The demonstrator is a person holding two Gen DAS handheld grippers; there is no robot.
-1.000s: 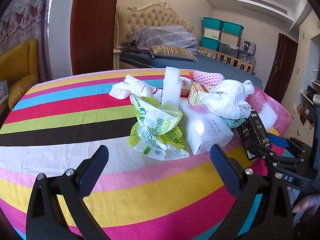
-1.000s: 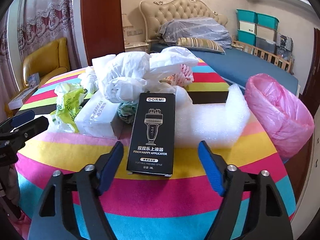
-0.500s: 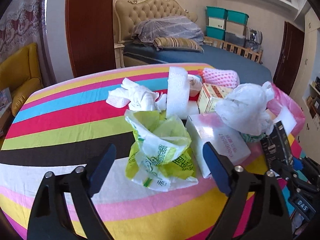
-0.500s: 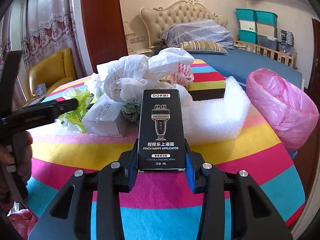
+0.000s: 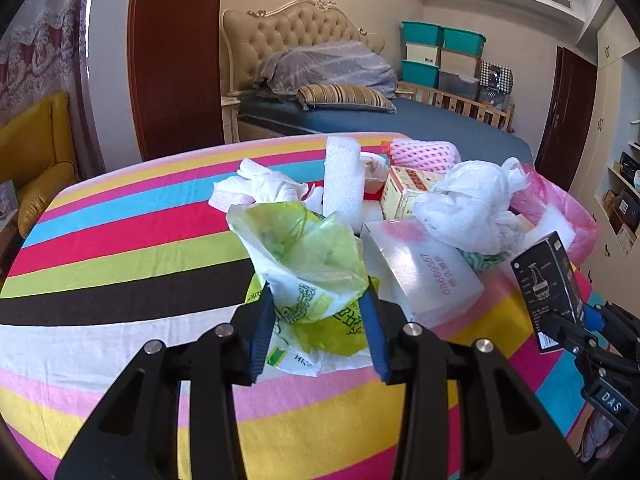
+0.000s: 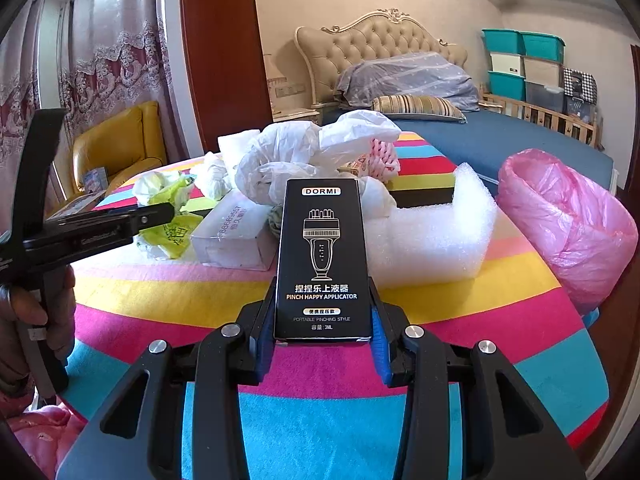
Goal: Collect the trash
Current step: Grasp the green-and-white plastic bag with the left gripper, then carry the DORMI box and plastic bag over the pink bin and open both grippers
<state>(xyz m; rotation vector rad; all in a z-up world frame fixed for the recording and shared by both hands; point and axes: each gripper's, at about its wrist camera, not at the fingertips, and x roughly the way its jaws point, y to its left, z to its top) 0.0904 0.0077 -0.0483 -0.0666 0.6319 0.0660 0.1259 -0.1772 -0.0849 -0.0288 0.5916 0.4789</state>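
Note:
On the striped table [image 5: 120, 264] lies a heap of trash. My left gripper [image 5: 318, 320] is closing its jaws on a crumpled green and white plastic bag [image 5: 308, 256], and both pads press into the bag's sides. The right gripper [image 6: 322, 336] is shut on the lower end of a black "DORMI" box [image 6: 320, 256], which stands upright and tilted a little above the cloth. That box [image 5: 544, 284] also shows at the right edge of the left wrist view. From the right wrist view, the left gripper [image 6: 160, 216] reaches in from the left, a hand holding it.
Behind the green bag lie a white carton [image 5: 420, 276], a crumpled white bag [image 5: 472, 200], a foam block [image 5: 342, 176], tissues [image 5: 256, 188] and a pink net sleeve [image 5: 420, 154]. A pink bag [image 6: 568, 224] hangs at the table's right edge beside a foam sheet [image 6: 428, 240]. A bed stands beyond.
The left gripper moved up to the green bag and its jaws came in from wide open onto it. The right jaws closed on the black box and tipped it up off the cloth.

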